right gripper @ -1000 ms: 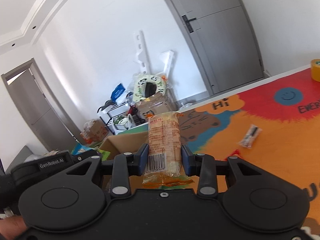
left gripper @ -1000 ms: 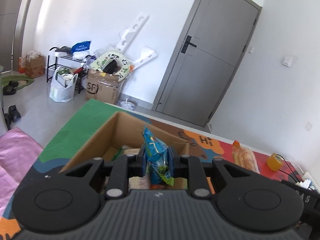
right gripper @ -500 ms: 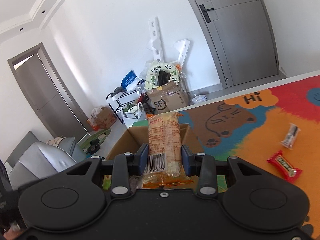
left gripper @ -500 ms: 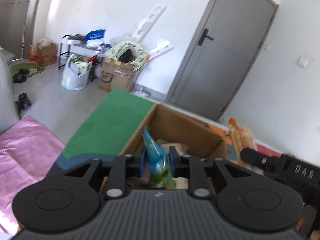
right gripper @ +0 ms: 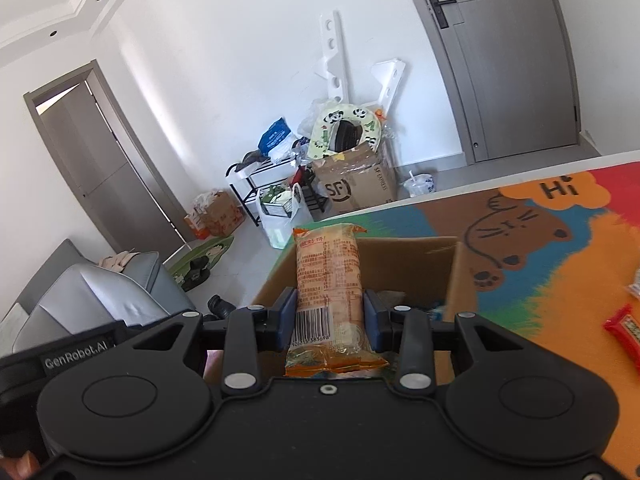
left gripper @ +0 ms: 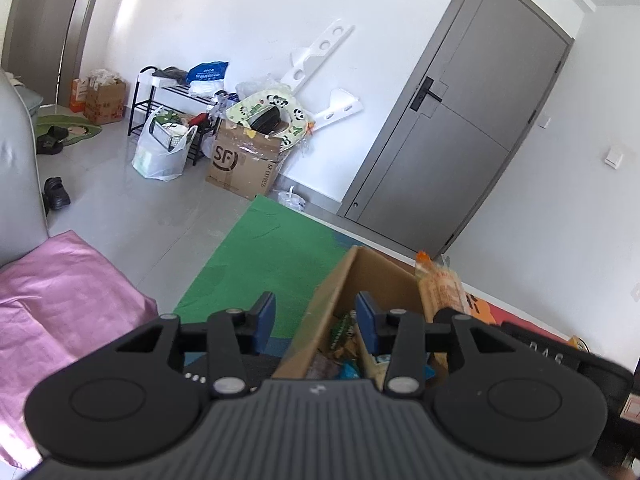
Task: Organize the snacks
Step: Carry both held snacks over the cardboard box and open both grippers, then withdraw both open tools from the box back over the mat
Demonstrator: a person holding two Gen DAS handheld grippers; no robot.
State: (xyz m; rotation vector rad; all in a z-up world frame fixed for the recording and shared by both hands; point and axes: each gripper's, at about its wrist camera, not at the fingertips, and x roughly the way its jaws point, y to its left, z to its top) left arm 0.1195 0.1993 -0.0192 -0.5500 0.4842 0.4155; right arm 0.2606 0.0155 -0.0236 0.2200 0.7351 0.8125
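Standing upright between right tool [right gripper: 329,322] pads: orange snack packet [right gripper: 328,280], over box [right gripper: 408,264].

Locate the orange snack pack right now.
The orange pack stands upright in the right tongs, above the open box; the left wrist view shows it at the box's right side.

We see white walls [left gripper: 260,20] and a pale grey tiled floor [left gripper: 132,208] lit by bright daylight. A grey door [left gripper: 460,140] with a black handle [left gripper: 426,94] stands closed; in the right wrist view a second grey door [right gripper: 100,168] sits further along. Against the wall, clutter gathers: an SF cardboard carton [left gripper: 240,170], a black rack [left gripper: 160,100], a white plastic bag [left gripper: 160,156] and white foam pieces [left gripper: 320,56]. A grey sofa [right gripper: 100,292] stands nearby, with a pink cloth [left gripper: 60,300] close to it
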